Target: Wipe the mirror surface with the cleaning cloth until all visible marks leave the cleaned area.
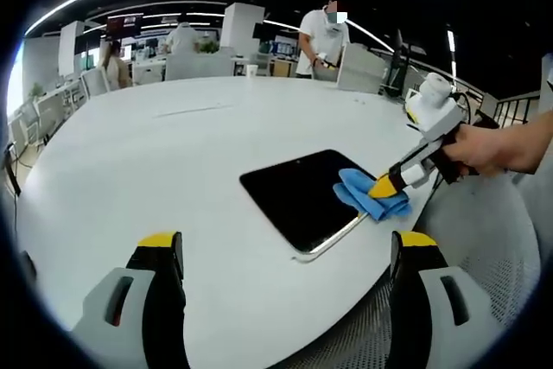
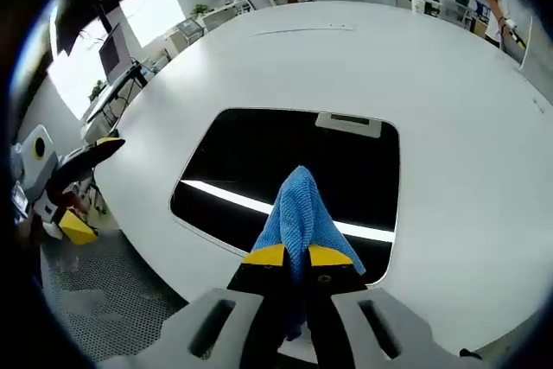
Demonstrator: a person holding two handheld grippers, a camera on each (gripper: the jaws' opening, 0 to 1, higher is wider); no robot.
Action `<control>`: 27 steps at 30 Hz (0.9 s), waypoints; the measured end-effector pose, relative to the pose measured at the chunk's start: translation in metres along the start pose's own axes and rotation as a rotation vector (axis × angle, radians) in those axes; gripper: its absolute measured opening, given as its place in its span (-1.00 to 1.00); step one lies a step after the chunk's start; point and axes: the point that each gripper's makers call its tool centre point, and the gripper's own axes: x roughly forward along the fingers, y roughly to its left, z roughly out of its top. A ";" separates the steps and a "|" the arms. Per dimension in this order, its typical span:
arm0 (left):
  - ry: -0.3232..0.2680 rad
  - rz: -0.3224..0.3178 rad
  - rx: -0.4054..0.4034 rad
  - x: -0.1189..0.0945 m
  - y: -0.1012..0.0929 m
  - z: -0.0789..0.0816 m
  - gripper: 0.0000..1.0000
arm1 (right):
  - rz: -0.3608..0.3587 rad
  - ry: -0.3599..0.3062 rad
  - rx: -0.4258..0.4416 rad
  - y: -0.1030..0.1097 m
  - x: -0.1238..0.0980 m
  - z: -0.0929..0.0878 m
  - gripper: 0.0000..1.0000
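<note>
We pinch the blue cloth (image 2: pixel 298 213) in the closed right gripper (image 2: pixel 296 257) and press it on the mirror (image 2: pixel 259 157) at its near edge, by the table (image 2: pixel 449 92) rim. The mirror's length runs ahead of that gripper. Our left gripper (image 1: pixel 285 252) hangs wide open and empty, farther off.

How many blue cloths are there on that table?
1. The blue cloth is pinched in the right gripper and rests on the mirror near the table's edge. I see no other.
</note>
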 end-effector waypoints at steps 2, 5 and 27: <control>-0.009 -0.003 0.004 0.000 -0.001 0.002 0.98 | 0.000 0.005 -0.005 0.000 0.000 -0.001 -0.96; -0.011 -0.006 -0.004 0.000 -0.001 0.002 0.98 | 0.001 0.007 0.000 0.001 -0.001 -0.002 -0.96; -0.015 0.002 -0.014 0.001 0.003 0.002 0.98 | 0.027 0.034 0.022 -0.004 -0.002 -0.002 -0.96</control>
